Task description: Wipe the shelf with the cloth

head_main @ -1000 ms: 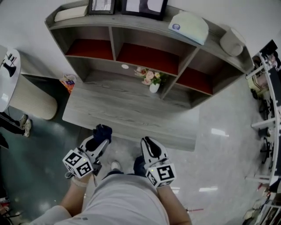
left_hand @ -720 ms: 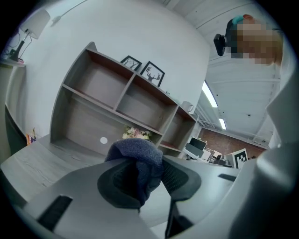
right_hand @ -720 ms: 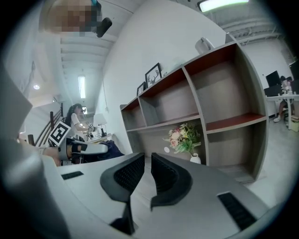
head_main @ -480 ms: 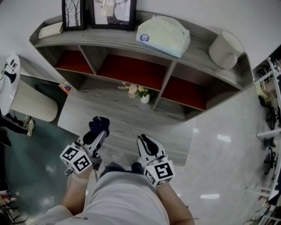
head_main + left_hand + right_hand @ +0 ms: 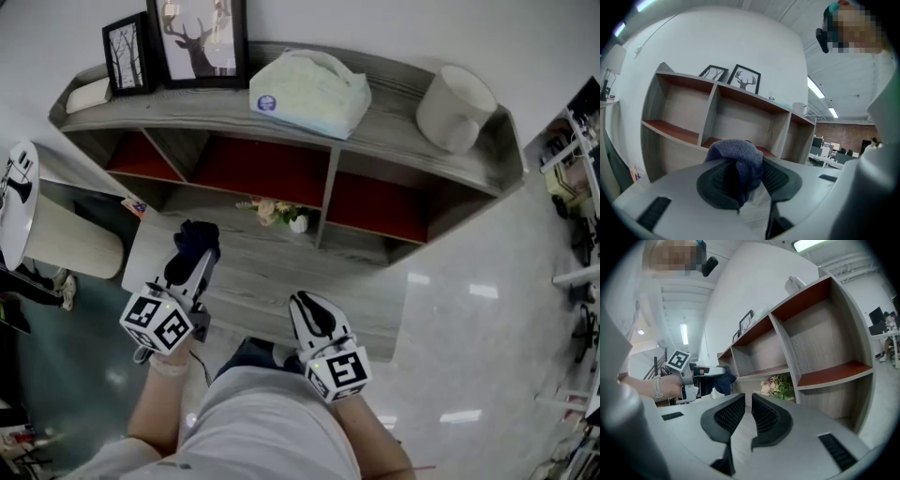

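Observation:
The grey wooden shelf unit (image 5: 403,141) has red-floored compartments and a wide lower ledge (image 5: 272,267). A dark blue cloth (image 5: 195,236) is pinched in my left gripper (image 5: 192,255), which hangs over the ledge's left part, in front of the left compartments. The left gripper view has the cloth (image 5: 737,153) bunched between the jaws of my left gripper (image 5: 743,166), with the compartments behind. My right gripper (image 5: 314,314) sits near the ledge's front edge, shut and holding nothing. In the right gripper view, beyond its own tips (image 5: 747,405), are the left gripper (image 5: 708,376) and the cloth (image 5: 724,380).
A small vase of flowers (image 5: 279,214) stands at the back of the ledge. On top of the unit are two picture frames (image 5: 197,37), a tissue pack (image 5: 305,92), a white cylinder (image 5: 454,108) and a flat book (image 5: 90,94). A white round table (image 5: 17,183) stands at left.
My left gripper has carried the cloth forward from the ledge's front edge to over its left part. The right gripper has hardly moved. The head view has come closer to the shelf.

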Action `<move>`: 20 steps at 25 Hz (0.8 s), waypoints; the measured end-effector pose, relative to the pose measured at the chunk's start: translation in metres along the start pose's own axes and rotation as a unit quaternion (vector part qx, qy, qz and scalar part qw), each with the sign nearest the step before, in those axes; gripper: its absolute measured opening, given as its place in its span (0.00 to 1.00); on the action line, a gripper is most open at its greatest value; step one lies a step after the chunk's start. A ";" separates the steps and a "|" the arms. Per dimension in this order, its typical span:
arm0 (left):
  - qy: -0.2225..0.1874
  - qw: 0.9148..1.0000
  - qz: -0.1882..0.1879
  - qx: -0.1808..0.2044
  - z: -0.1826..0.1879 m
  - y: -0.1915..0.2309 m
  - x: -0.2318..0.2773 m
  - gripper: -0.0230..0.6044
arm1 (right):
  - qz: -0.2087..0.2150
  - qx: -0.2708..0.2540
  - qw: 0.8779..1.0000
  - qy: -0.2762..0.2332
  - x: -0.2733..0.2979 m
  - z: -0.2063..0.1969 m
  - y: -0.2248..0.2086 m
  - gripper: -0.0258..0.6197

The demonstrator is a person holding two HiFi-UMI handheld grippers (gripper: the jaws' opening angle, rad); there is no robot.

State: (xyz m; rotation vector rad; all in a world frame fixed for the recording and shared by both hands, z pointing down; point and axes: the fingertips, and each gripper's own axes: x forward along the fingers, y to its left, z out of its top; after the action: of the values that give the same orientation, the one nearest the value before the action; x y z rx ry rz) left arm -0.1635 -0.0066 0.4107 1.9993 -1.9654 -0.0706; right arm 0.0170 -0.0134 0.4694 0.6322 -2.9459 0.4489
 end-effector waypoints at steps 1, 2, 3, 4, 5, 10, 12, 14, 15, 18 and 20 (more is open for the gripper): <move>-0.001 1.000 0.001 0.009 0.006 0.002 0.006 0.24 | -0.004 -0.001 1.000 -0.004 0.002 0.004 -0.001 0.12; -0.003 1.000 0.000 0.017 0.013 0.005 0.013 0.24 | -0.008 -0.002 1.000 -0.009 0.004 0.010 -0.002 0.12; -0.004 1.000 -0.002 0.026 0.019 0.007 0.019 0.24 | -0.013 -0.004 1.000 -0.014 0.007 0.016 -0.002 0.12; -0.005 0.999 -0.004 0.035 0.024 0.009 0.025 0.24 | -0.018 -0.008 1.000 -0.021 0.011 0.023 -0.003 0.12; -0.005 0.999 -0.006 0.045 0.029 0.012 0.032 0.24 | -0.025 -0.012 0.999 -0.027 0.016 0.031 -0.003 0.12; -0.003 0.997 0.005 0.083 0.047 0.031 0.066 0.24 | -0.053 -0.026 0.998 -0.038 0.034 0.061 -0.006 0.12; 0.001 0.994 0.011 0.104 0.052 0.036 0.080 0.24 | -0.061 -0.038 0.996 -0.043 0.039 0.071 -0.003 0.12; 0.005 0.992 0.012 0.129 0.056 0.038 0.093 0.24 | -0.066 -0.052 0.995 -0.046 0.042 0.078 0.002 0.12; 0.006 0.990 0.009 0.140 0.058 0.038 0.099 0.24 | -0.068 -0.058 0.995 -0.046 0.044 0.080 0.005 0.12; 0.013 0.986 0.001 0.168 0.059 0.040 0.118 0.24 | -0.076 -0.066 0.994 -0.039 0.049 0.080 0.007 0.12; 0.022 0.982 -0.003 0.185 0.058 0.041 0.129 0.24 | -0.084 -0.065 0.994 -0.037 0.050 0.080 0.007 0.12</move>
State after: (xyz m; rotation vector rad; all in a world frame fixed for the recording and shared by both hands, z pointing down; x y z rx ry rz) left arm -0.2124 -0.1446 0.3929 2.2052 -2.0648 0.3602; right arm -0.0334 -0.0512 0.3992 0.8873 -2.9270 0.2206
